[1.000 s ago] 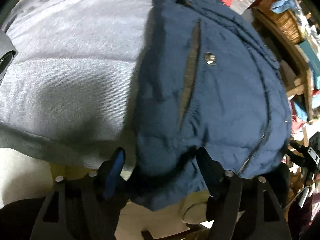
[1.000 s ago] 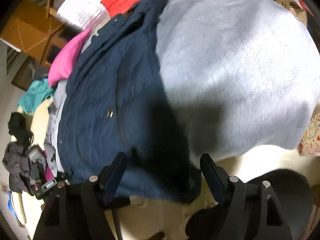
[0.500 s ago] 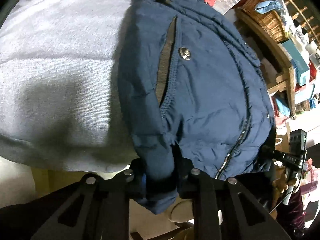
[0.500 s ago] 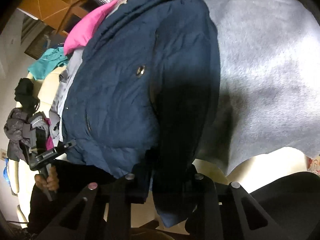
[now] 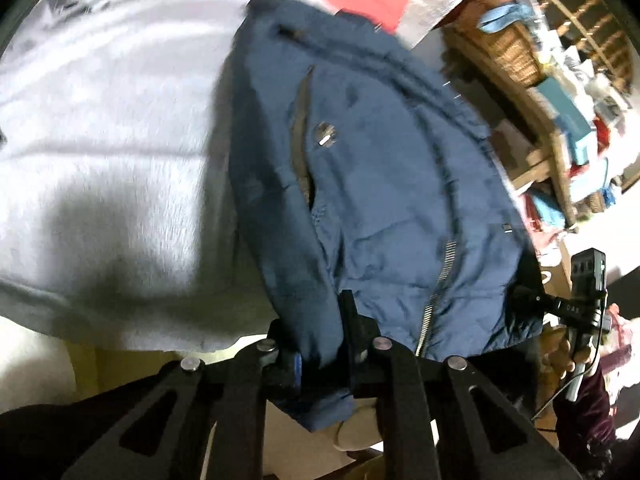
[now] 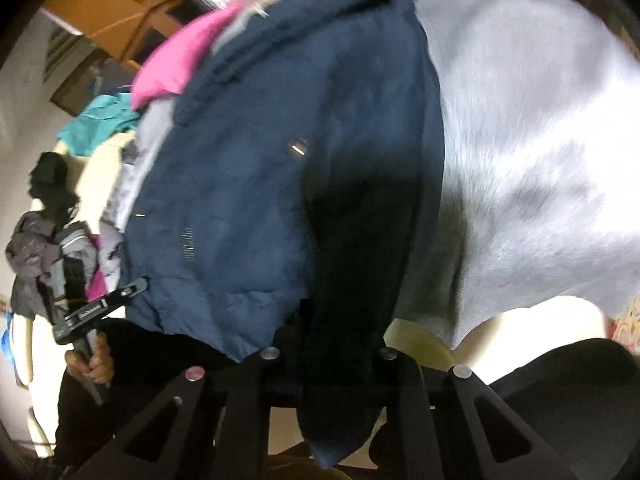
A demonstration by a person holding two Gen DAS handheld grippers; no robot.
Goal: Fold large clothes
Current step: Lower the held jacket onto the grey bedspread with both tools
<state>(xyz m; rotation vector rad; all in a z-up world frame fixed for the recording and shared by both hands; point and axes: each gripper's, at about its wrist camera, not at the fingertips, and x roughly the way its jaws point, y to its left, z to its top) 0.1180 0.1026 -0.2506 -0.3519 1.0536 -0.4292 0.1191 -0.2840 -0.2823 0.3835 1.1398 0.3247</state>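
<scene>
A navy padded jacket [image 5: 380,184] with a zip and a metal snap lies on a light grey fleece blanket [image 5: 104,152]. My left gripper [image 5: 320,344] is shut on the jacket's near hem, and a fold of navy cloth hangs down between its fingers. In the right wrist view the same jacket [image 6: 248,200] fills the middle. My right gripper [image 6: 340,356] is shut on its dark lower edge, which drapes over the jaws and hides the fingertips. The other gripper, held in a hand, shows at the edge of each view. Both pictures are blurred.
Pink [image 6: 176,64], red and teal [image 6: 96,124] clothes are piled behind the jacket. A wooden shelf with a wicker basket [image 5: 508,52] and boxes stands at the right in the left wrist view. The grey blanket [image 6: 540,160] covers the surface to the jacket's side.
Both grippers went from wide open around the jacket's hem to shut on it. The hem has since lifted a little, and the jacket has shifted in both views.
</scene>
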